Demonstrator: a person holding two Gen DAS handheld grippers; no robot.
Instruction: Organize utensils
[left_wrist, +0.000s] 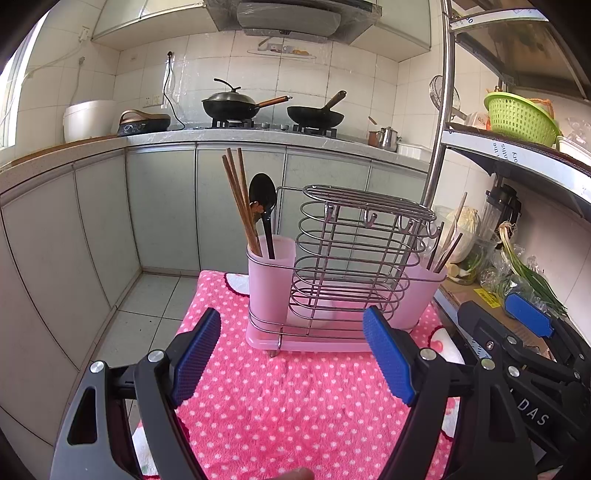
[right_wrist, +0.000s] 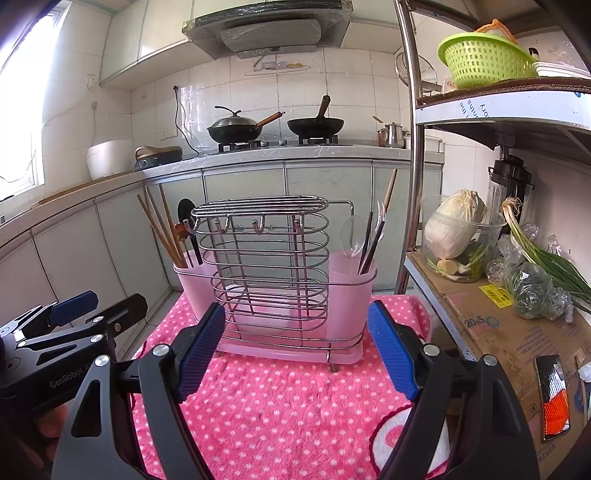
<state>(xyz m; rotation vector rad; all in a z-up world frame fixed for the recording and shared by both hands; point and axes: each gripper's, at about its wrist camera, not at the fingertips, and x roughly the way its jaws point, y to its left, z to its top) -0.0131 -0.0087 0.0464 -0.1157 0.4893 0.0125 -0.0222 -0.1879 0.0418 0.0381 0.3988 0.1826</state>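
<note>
A wire utensil rack (left_wrist: 351, 254) (right_wrist: 266, 266) with pink plastic cups stands on a pink dotted towel (left_wrist: 288, 398) (right_wrist: 280, 406). The left cup (left_wrist: 271, 280) (right_wrist: 195, 284) holds brown chopsticks (left_wrist: 238, 199) (right_wrist: 160, 229) and a black spoon (left_wrist: 263, 206) (right_wrist: 186, 218). The right cup (left_wrist: 424, 291) (right_wrist: 351, 280) holds chopsticks and clear and metal spoons (right_wrist: 369, 236). My left gripper (left_wrist: 291, 354) is open and empty, just in front of the rack. My right gripper (right_wrist: 295, 347) is open and empty too, also in front of the rack. Each gripper shows at the other view's edge.
A metal shelf stands to the right with a cabbage (right_wrist: 454, 225), green onions (right_wrist: 546, 258), a cardboard box (right_wrist: 498, 332) and a green basket (right_wrist: 484, 59). Kitchen counter with two woks (left_wrist: 243, 103) behind. Tiled floor (left_wrist: 147, 306) lies left of the towel.
</note>
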